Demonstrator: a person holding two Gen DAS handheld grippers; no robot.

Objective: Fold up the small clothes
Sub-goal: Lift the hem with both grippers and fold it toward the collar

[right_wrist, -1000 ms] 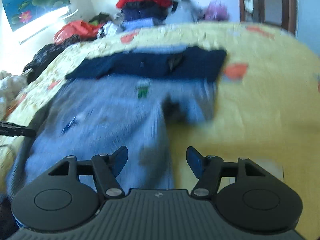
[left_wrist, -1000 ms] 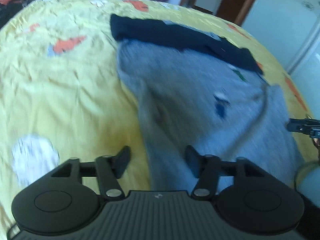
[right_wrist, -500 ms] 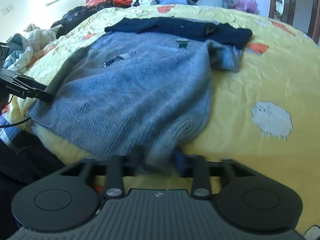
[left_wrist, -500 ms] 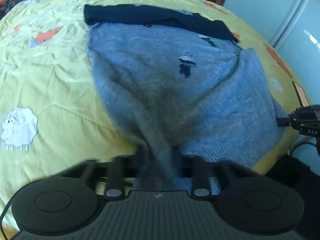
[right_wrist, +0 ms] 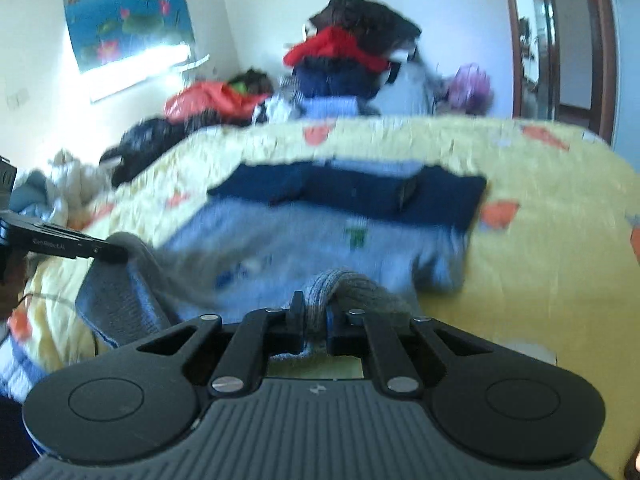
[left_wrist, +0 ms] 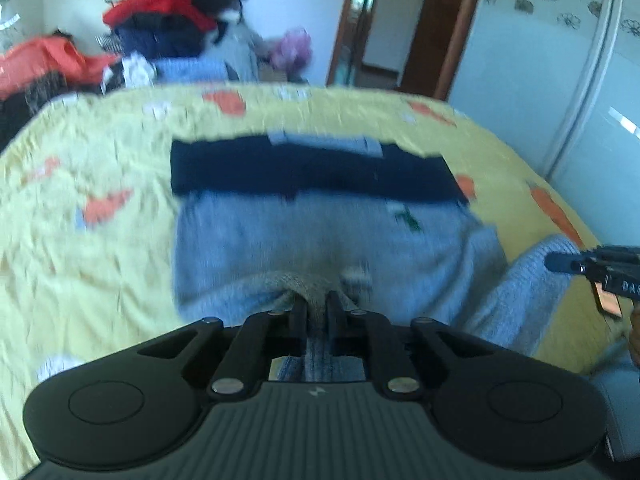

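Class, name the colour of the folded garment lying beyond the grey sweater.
Dark navy blue garment, shown best in the right wrist view.

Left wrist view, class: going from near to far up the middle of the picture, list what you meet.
Left gripper shut on grey knitted sweater → dark navy folded garment → yellow patterned bedspread → pile of clothes by the wall.
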